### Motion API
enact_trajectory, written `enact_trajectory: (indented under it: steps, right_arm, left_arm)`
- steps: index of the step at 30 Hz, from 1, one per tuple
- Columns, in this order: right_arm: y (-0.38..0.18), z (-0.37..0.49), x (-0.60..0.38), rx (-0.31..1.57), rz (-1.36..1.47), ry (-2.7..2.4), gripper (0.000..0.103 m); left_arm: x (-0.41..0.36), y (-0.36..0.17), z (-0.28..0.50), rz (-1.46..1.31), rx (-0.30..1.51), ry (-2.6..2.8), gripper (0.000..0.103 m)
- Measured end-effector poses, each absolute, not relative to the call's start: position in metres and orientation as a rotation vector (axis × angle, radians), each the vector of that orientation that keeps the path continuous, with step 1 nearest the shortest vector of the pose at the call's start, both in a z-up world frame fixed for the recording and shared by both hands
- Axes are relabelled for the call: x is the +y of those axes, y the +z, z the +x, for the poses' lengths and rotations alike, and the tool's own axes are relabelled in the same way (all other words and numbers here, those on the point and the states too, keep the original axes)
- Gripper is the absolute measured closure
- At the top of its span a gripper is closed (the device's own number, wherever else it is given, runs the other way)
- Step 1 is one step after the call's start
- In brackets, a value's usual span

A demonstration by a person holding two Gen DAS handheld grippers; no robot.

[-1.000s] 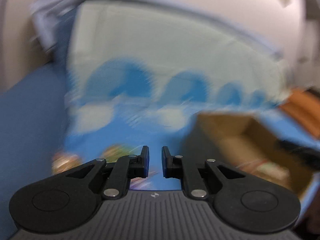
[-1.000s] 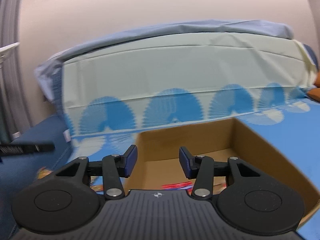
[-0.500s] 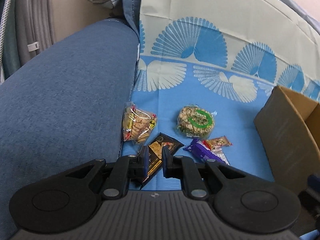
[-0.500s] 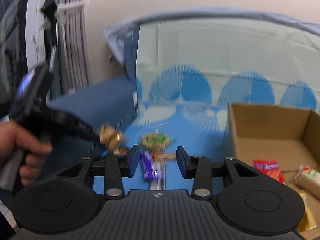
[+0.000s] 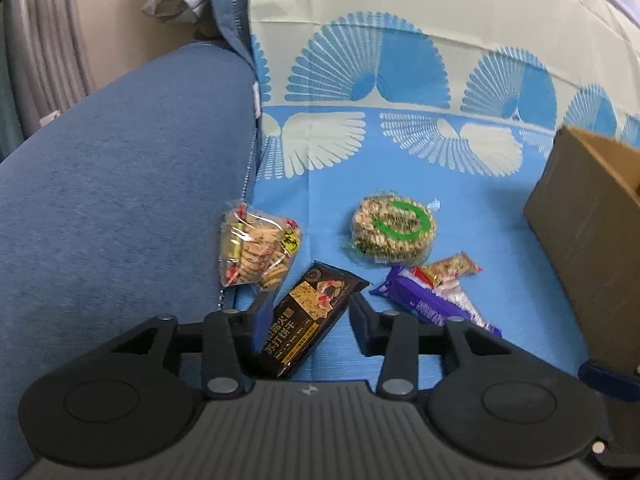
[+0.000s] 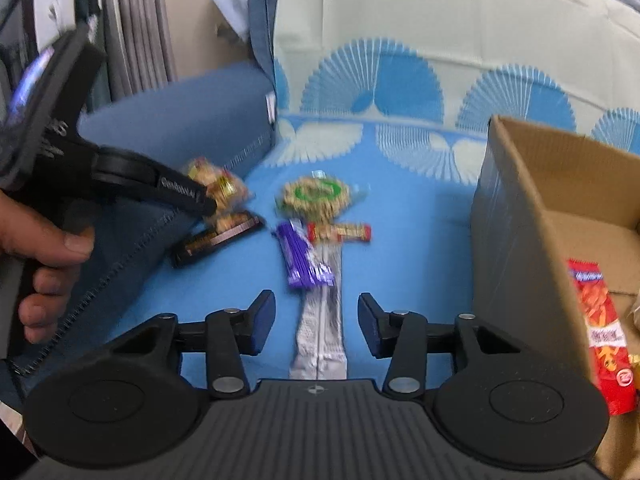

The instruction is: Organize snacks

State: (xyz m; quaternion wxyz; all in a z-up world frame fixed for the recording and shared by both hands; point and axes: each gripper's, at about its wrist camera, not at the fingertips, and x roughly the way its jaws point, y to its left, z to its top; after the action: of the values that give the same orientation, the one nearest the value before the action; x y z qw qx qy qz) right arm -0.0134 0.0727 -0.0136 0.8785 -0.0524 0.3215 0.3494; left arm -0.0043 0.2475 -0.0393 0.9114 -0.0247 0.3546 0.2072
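Note:
Several snacks lie on the blue patterned cloth (image 5: pixel 400 168). A black biscuit packet (image 5: pixel 316 308) lies between the opening jaws of my left gripper (image 5: pixel 310 320); the pads do not press on it. Beside it are a clear biscuit bag (image 5: pixel 256 248), a round rice cake with a green ring (image 5: pixel 394 228), a small orange bar (image 5: pixel 452 268) and a purple packet (image 5: pixel 420 300). My right gripper (image 6: pixel 316 320) hangs over a silver packet (image 6: pixel 320 332), jaws opening and apart from it. The purple packet (image 6: pixel 300 260) lies just beyond.
An open cardboard box (image 6: pixel 520 220) stands at the right, with a red snack packet (image 6: pixel 600 320) inside. A blue sofa arm (image 5: pixel 120 200) rises on the left. A person's hand (image 6: pixel 48 248) holds the left gripper (image 6: pixel 206 204) over the black packet (image 6: pixel 216 240).
The left jaws have spread wider and come down around the black packet. The right gripper has swung from the box to the snacks and sunk over the silver packet.

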Motion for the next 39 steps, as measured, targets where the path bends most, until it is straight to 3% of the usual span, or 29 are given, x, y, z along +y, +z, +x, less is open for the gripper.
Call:
enact_trajectory:
  steps: [8, 18, 21, 23, 26, 32, 39]
  right_arm:
    - [-0.037, 0.003, 0.092, 0.746, -0.128, 0.693, 0.044]
    - [-0.058, 0.018, 0.101, 0.840, -0.147, 0.658, 0.044]
    - [-0.059, 0.017, 0.102, 0.824, -0.179, 0.654, 0.048]
    - [-0.059, 0.016, 0.101, 0.810, -0.191, 0.652, 0.063]
    - [-0.059, 0.016, 0.098, 0.799, -0.195, 0.661, 0.064]
    - [-0.052, 0.012, 0.090, 0.784, -0.197, 0.659, 0.066]
    - [-0.030, -0.007, 0.076, 0.836, -0.210, 0.714, 0.066]
  left_arm:
    - [0.238, -0.067, 0.012, 0.071, 0.771, 0.456, 0.039]
    - [0.247, -0.088, 0.021, 0.047, 0.797, 0.497, 0.041]
    - [0.249, -0.087, 0.022, 0.044, 0.797, 0.519, 0.055]
    - [0.252, -0.085, 0.022, 0.043, 0.796, 0.536, 0.066]
    - [0.250, -0.079, 0.020, 0.057, 0.787, 0.538, 0.077]
    - [0.252, -0.058, 0.007, -0.012, 0.764, 0.525, 0.088]
    - [0.250, -0.035, -0.023, -0.196, 0.764, 0.421, 0.089]
